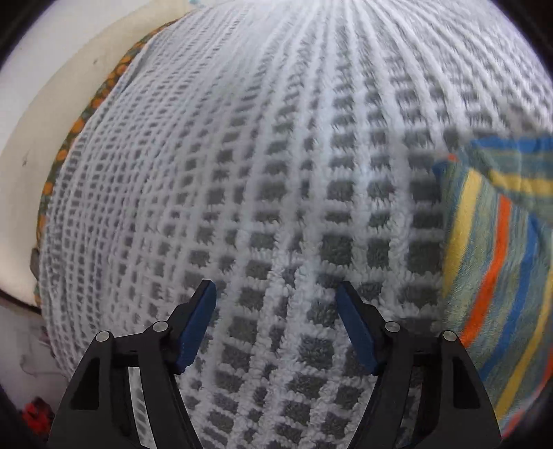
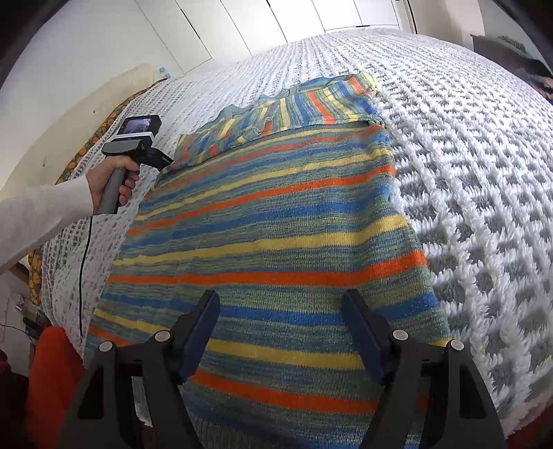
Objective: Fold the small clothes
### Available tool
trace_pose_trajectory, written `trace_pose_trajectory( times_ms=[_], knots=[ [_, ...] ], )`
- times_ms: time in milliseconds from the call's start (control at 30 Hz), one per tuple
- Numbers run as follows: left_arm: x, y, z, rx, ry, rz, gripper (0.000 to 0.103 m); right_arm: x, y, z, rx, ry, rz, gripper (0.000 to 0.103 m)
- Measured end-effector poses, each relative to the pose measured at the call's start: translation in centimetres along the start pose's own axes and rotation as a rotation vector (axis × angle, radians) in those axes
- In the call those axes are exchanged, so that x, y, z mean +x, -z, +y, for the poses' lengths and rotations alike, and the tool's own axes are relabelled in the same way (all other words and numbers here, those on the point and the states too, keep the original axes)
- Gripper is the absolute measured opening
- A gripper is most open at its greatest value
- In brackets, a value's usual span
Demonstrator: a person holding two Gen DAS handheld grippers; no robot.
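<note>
You're working on a bed (image 2: 466, 145) covered by a fluffy white blanket (image 1: 276, 172) with a grey check pattern, and it fills nearly everything in both views. Along its left edge you can see a strip of green fabric with orange dots (image 1: 69, 138) peeking out from under the blanket, right against a cream panel (image 1: 45, 114) that curves round that side. Behind the bed you've got white wardrobe doors (image 2: 293, 17) with thin dark seams, plus a plain white wall (image 2: 86, 45). Light's soft and even, daylight by the look of it.
</note>
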State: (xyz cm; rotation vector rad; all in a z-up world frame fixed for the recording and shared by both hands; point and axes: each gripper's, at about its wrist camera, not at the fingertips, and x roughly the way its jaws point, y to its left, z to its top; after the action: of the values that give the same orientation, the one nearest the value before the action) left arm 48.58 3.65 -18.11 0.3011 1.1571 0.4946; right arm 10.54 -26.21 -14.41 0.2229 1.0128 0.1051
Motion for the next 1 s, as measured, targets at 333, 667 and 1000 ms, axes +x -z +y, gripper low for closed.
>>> trace_pose_trajectory(
  times_ms=[333,667,1000],
  knots=[
    [-6.8,5.3,-7.6,0.321,0.288,-0.188,0.087,-0.1,-0.5,-0.3,0.013,-0.019,0.003,0.075],
    [-5.7,6.3,-3.3,0.166,0.576,-0.112,0.089,7.9,-15.7,-2.7,0.485,-0.448,0.088,0.058],
    [-5.1,7.9,-4.6,0.181,0.599,-0.089,0.089,17.2,-19.3,-0.7,0.694,-0.254,0.241,0.027]
  ],
)
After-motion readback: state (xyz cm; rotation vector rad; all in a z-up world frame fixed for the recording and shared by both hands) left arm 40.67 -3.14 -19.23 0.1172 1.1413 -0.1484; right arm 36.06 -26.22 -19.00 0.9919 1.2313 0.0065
